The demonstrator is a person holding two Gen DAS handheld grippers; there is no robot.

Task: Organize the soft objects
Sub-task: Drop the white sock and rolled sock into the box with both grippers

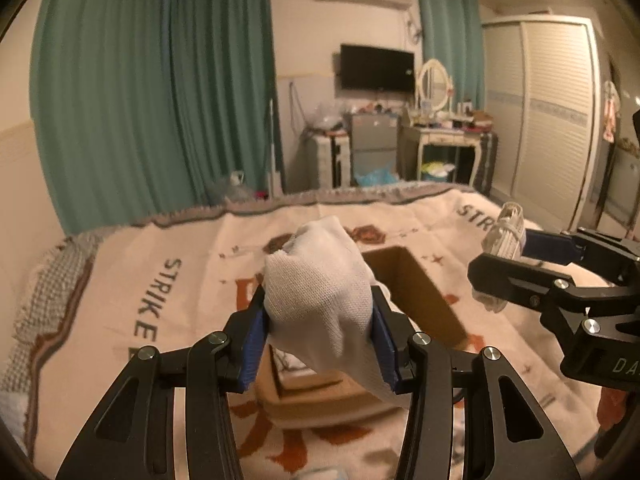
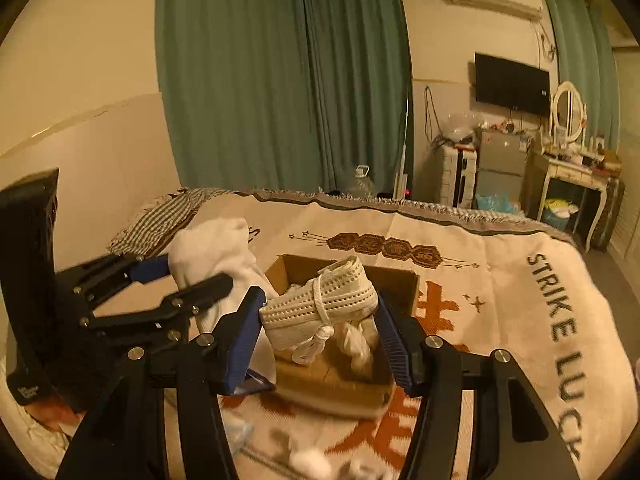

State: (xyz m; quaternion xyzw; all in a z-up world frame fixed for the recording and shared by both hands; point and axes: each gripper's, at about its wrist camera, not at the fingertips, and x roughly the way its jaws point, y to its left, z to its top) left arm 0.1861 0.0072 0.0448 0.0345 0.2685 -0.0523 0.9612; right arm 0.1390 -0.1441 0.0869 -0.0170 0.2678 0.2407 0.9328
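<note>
A: What are the fingers doing?

B: The left gripper [image 1: 320, 322] has its blue pads pressed against a bunched white cloth [image 1: 320, 300]. The right gripper [image 2: 320, 322] is clamped on a cream knitted roll [image 2: 320, 304], whose long axis runs across, pad to pad.

A: Where is the box?

B: The open cardboard box [image 2: 404, 284] sits on the printed blanket [image 2: 500, 300]. The roll hangs directly over its opening, so the right hand seems nearer. The cloth hangs by the box's left side.

Both wrist views close, sharing box [image 1: 416, 292] [image 2: 344, 376].
</note>
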